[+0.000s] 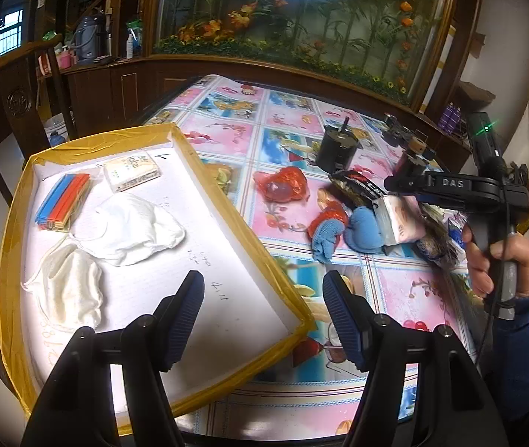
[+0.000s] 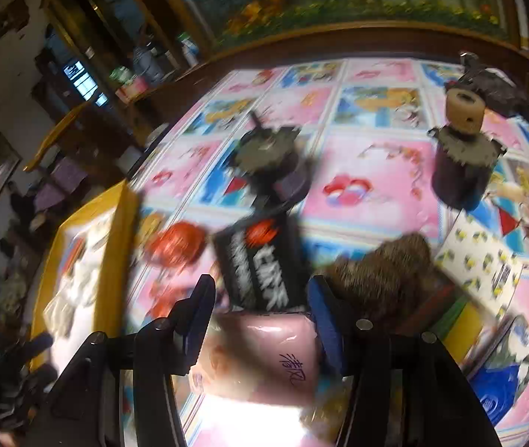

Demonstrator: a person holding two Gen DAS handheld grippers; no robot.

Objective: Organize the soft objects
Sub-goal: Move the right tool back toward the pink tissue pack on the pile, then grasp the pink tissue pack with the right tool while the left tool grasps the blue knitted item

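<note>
A yellow-taped tray at the left holds two white cloths, a tissue pack and a bundle of coloured sticks. My left gripper hovers open over the tray's near right corner with nothing between its fingers. Out on the patterned tablecloth lie a red-wrapped lump, a small doll in red and blue and a blue sock. My right gripper is shut on a pink tissue pack. In the left wrist view that pack sits just right of the sock.
A black snack packet, a brown furry thing and two dark cylinder motors stand beyond the pile. A hand in a blue sleeve grips the right handle. The tray's yellow rim rises at the left. A wooden cabinet backs the table.
</note>
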